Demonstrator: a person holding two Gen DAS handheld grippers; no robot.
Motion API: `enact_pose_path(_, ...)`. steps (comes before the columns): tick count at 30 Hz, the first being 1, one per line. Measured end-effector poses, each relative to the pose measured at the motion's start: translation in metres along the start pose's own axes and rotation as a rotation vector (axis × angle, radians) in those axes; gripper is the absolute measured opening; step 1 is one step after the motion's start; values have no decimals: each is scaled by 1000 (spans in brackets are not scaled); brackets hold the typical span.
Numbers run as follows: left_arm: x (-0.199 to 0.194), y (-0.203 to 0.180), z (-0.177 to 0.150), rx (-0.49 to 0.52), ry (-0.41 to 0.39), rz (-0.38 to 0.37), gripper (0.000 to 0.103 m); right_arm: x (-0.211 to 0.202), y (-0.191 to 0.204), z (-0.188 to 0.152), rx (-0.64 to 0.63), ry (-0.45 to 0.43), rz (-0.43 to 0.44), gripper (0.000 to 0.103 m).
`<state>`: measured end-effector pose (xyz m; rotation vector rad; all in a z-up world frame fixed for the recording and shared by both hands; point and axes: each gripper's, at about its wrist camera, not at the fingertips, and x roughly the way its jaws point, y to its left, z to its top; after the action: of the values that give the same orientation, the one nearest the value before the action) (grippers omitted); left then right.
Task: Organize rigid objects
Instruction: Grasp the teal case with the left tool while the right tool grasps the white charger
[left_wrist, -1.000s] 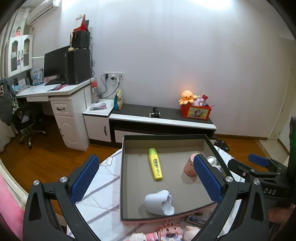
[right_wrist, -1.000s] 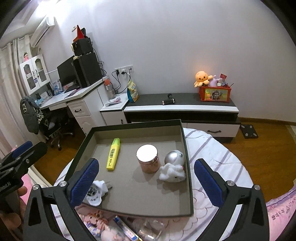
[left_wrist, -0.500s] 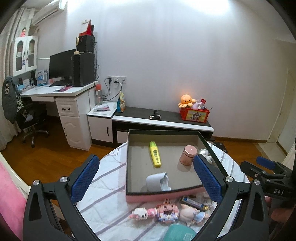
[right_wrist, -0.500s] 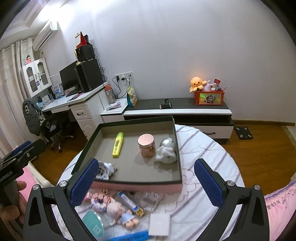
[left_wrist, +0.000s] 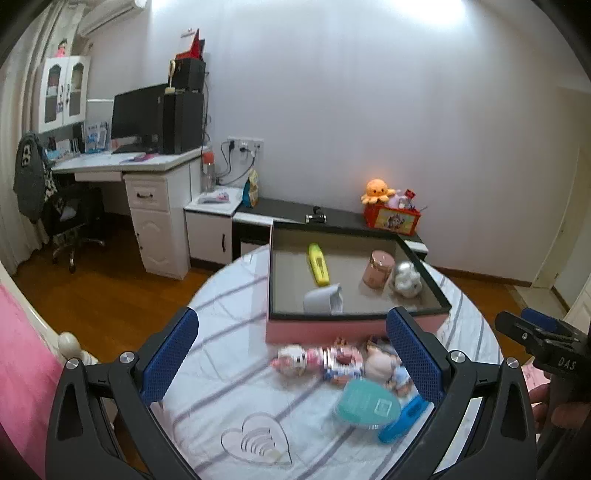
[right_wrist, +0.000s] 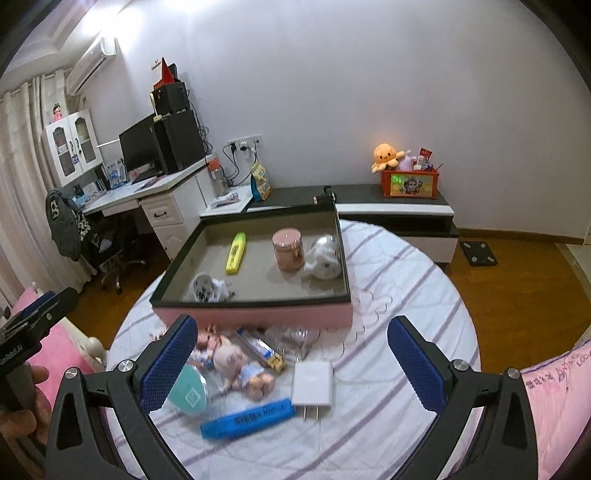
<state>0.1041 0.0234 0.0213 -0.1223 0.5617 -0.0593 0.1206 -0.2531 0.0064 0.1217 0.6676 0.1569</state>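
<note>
A pink box (left_wrist: 325, 327) (right_wrist: 258, 316) with a dark rim stands on the round table. In it lie a yellow highlighter (right_wrist: 235, 253), a pink jar (right_wrist: 288, 249), a silver-white figure (right_wrist: 324, 257) and a white plug (right_wrist: 205, 288). In front of the box lie a doll figure (right_wrist: 242, 369), a white charger (right_wrist: 312, 378), a blue flat bar (right_wrist: 248, 418), a teal case (left_wrist: 366, 404) and a block toy (left_wrist: 320, 362). My left gripper (left_wrist: 291, 362) and right gripper (right_wrist: 290, 363) are open, empty, above the loose items.
The round table (right_wrist: 402, 295) has a striped white cloth. Behind it stand a low black-topped cabinet (right_wrist: 391, 205) and a white desk (left_wrist: 155, 173) with a monitor. A pink bed edge (left_wrist: 22, 391) is at the left. Wooden floor surrounds the table.
Both grippers have pulled back and up from the box. The loose items in front of the box have come into view. Both stay open and empty.
</note>
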Motion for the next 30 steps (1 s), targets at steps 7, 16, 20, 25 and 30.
enact_pose_path(7, -3, -1, -13, -10, 20, -7, 103, -7, -5, -5, 12, -4, -19, 103)
enact_pose_path(16, -6, -14, -25, 14, 20, -28, 103, -4, -2, -11, -2, 15, -48, 103)
enact_pose_path(20, 7, -23, -39, 31, 66, -36, 103, 12, -7, -20, -7, 70, -69, 103)
enact_pose_path(25, 29, -38, -63, 49, 148, -66, 103, 35, -14, -35, -12, 154, -82, 103)
enact_pose_path(30, 49, -50, -78, 74, 206, -76, 103, 56, -19, -45, -17, 215, -85, 103)
